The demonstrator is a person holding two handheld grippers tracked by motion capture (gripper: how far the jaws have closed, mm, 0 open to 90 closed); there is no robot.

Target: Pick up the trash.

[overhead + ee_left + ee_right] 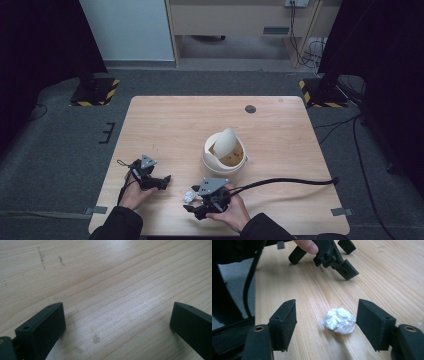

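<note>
A small crumpled white paper ball lies on the wooden table near its front edge. My right gripper is low over it and open, jaws on either side; the ball sits nearer the right jaw, and I cannot tell whether it touches it. In the high view the ball shows just left of the right gripper. My left gripper rests at the front left, open over bare wood. A white round bin with a tilted swing lid stands behind the ball.
The left gripper lies a short way beyond the ball in the right gripper view. A black cable trails right from the right gripper across the table. A dark round grommet sits near the far edge.
</note>
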